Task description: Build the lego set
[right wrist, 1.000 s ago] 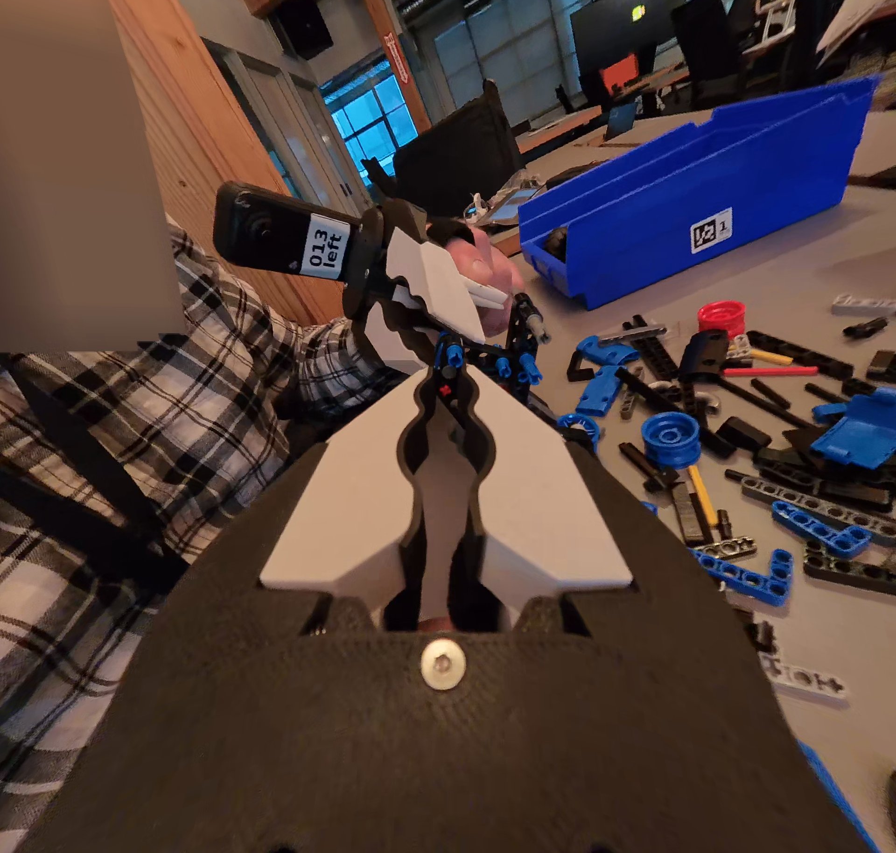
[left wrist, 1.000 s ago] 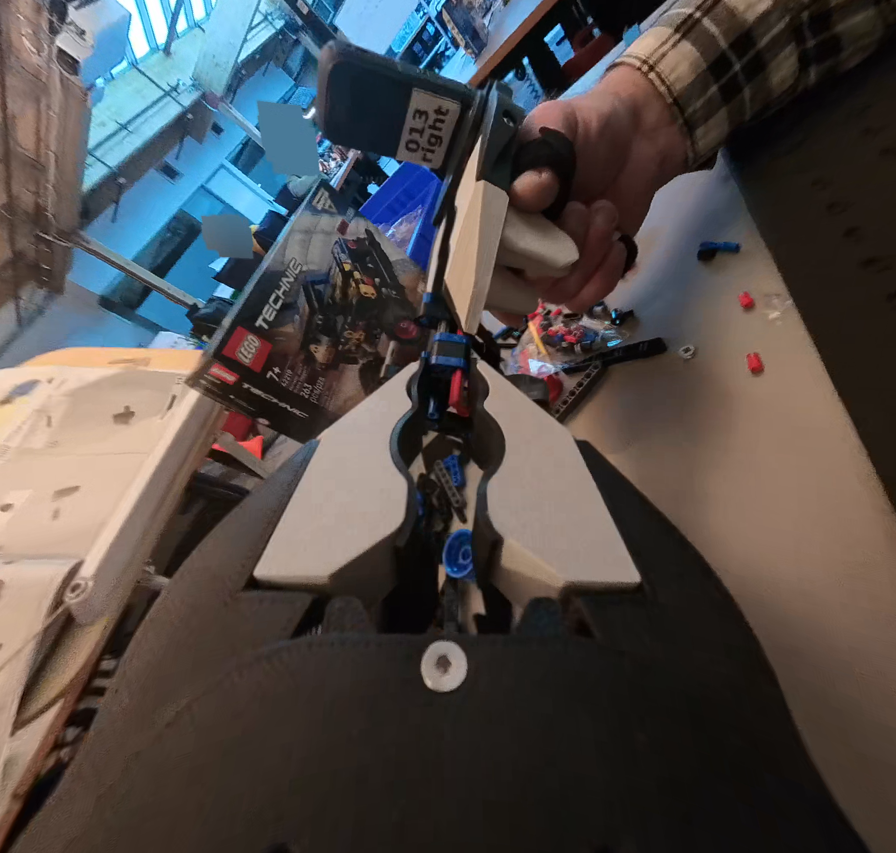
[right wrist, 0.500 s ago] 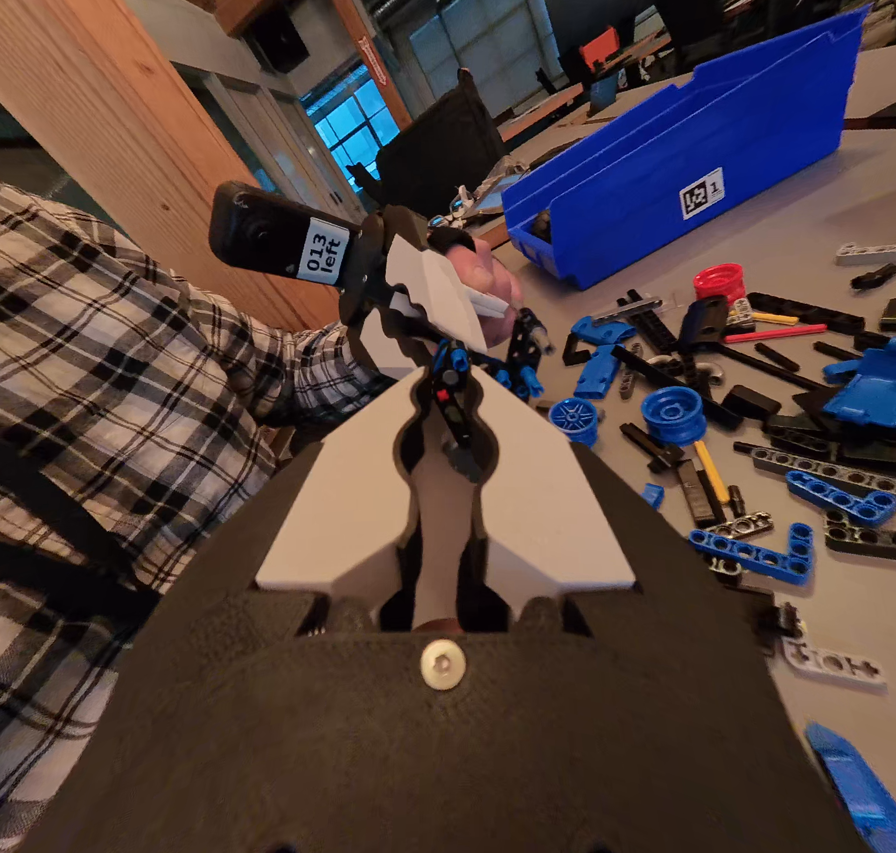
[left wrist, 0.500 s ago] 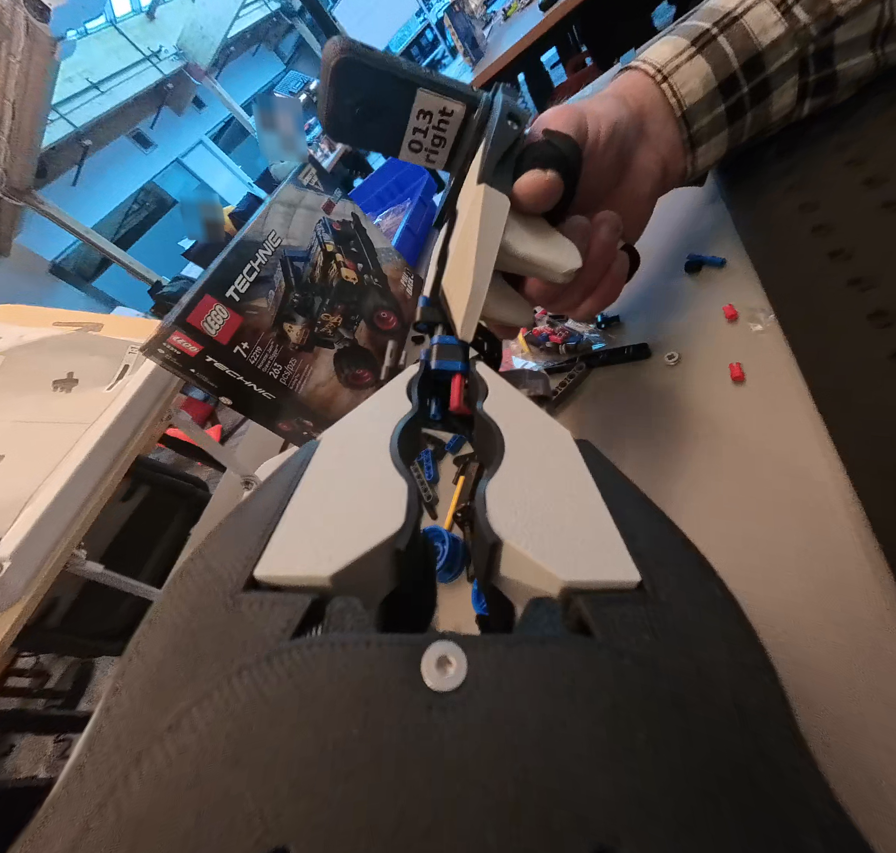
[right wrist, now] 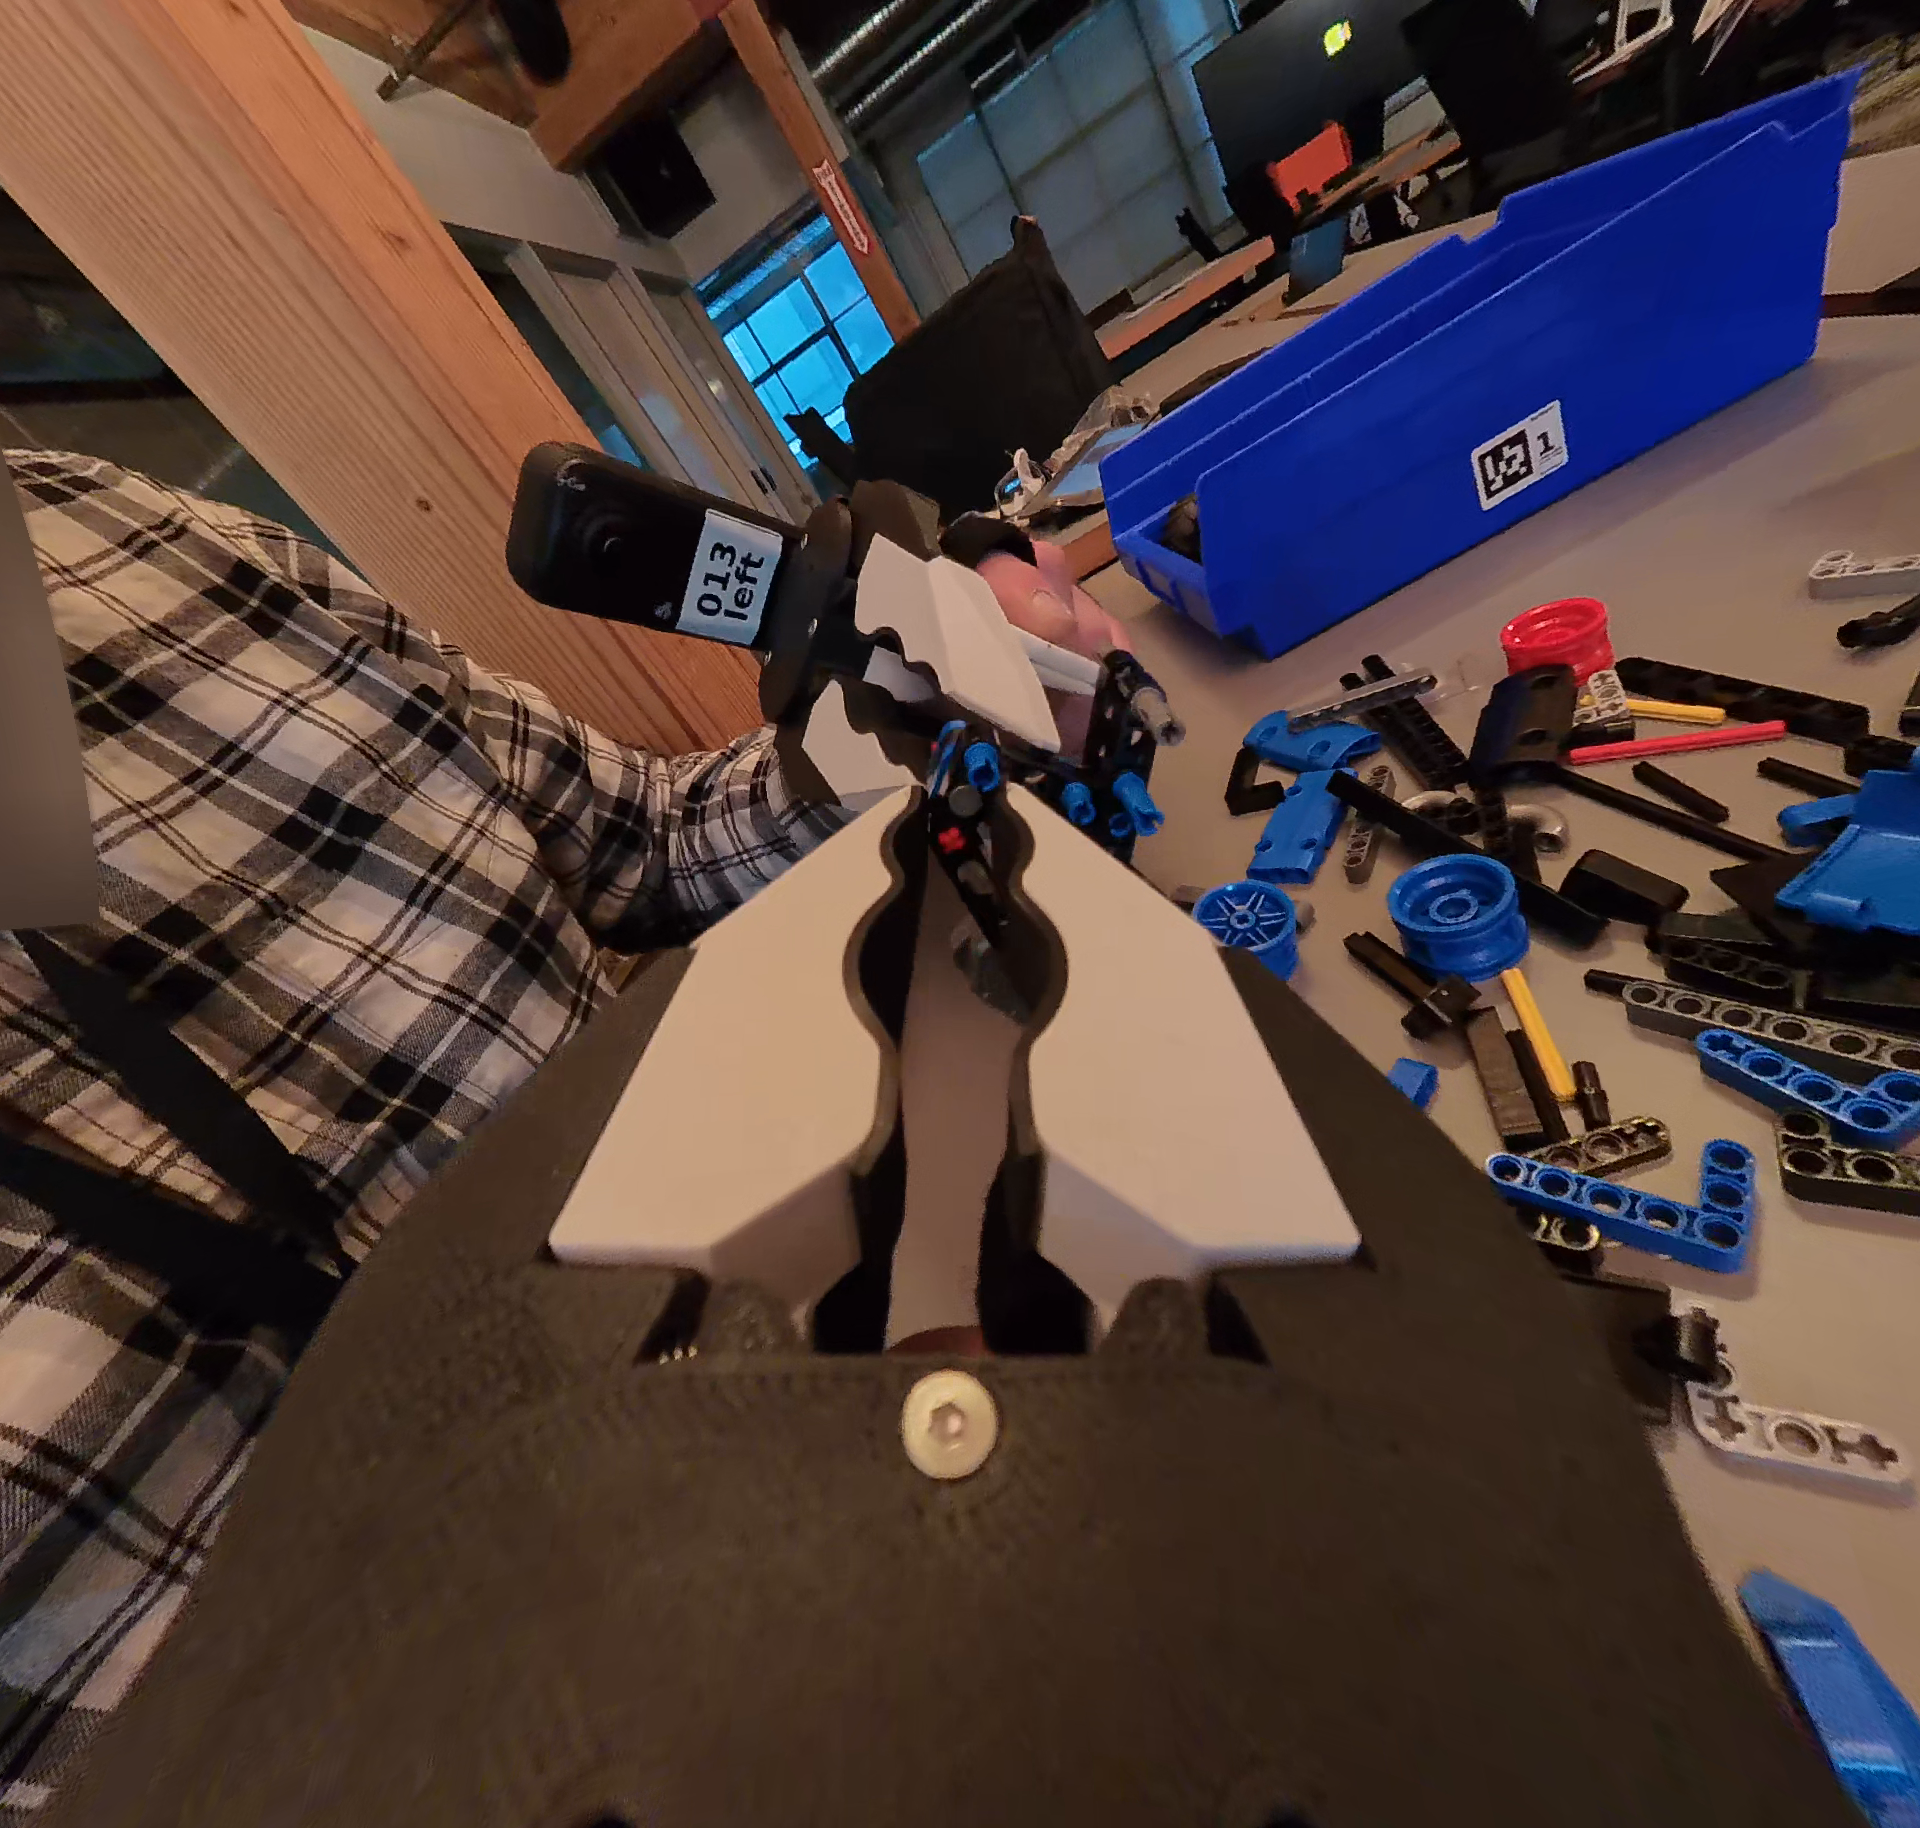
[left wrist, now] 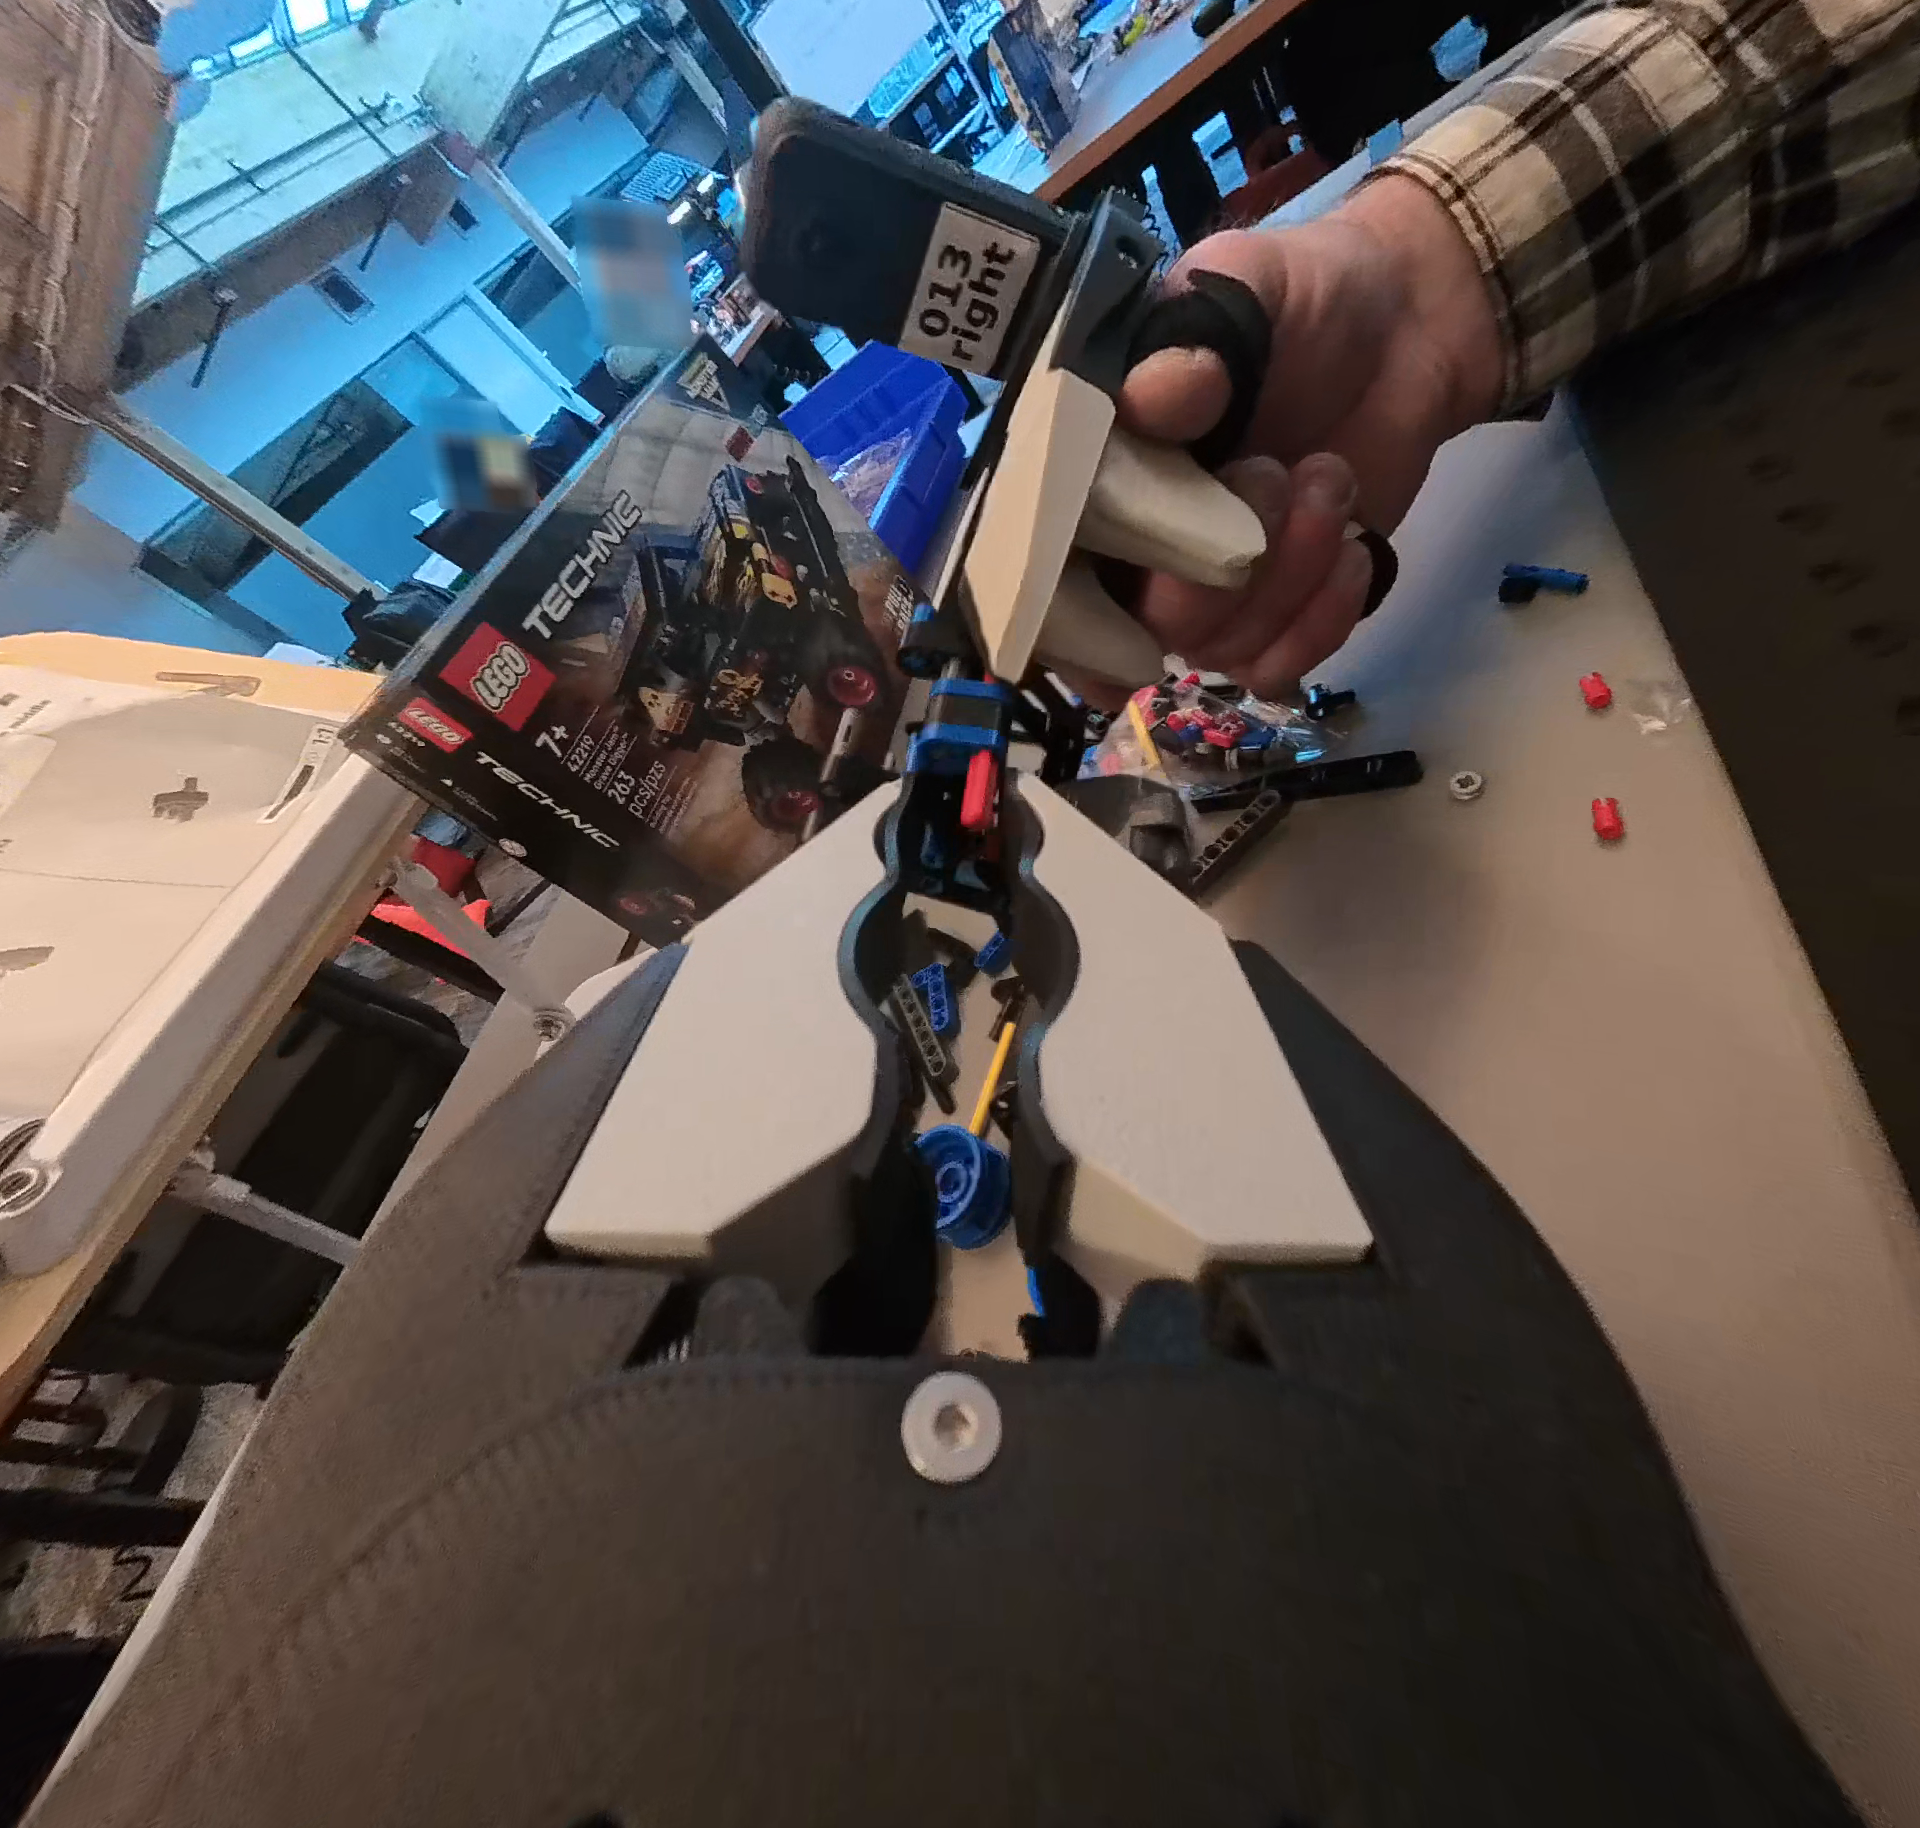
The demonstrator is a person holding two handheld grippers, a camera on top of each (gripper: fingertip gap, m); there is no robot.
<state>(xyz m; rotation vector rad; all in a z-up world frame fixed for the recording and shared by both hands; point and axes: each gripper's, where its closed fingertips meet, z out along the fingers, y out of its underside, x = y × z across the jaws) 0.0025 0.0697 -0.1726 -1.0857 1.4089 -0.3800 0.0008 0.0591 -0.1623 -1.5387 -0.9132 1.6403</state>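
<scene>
Over the last second both grippers have swung together: in the left wrist view the set's box (left wrist: pixel 665 677) has slid right and lower behind the tools, and in the right wrist view the blue bin (right wrist: pixel 1475 407) has lifted toward the top edge. The table (left wrist: pixel 1507 999) and its loose parts lay where they were. So the pair is turning the work over, probably to check or seat a joint, not fetching a part. The left gripper (left wrist: pixel 951 822) is clamped on the small black-and-blue build (left wrist: pixel 956 739), held above the table. The right gripper (right wrist: pixel 961 822) pinches the same build from the opposite side.
</scene>
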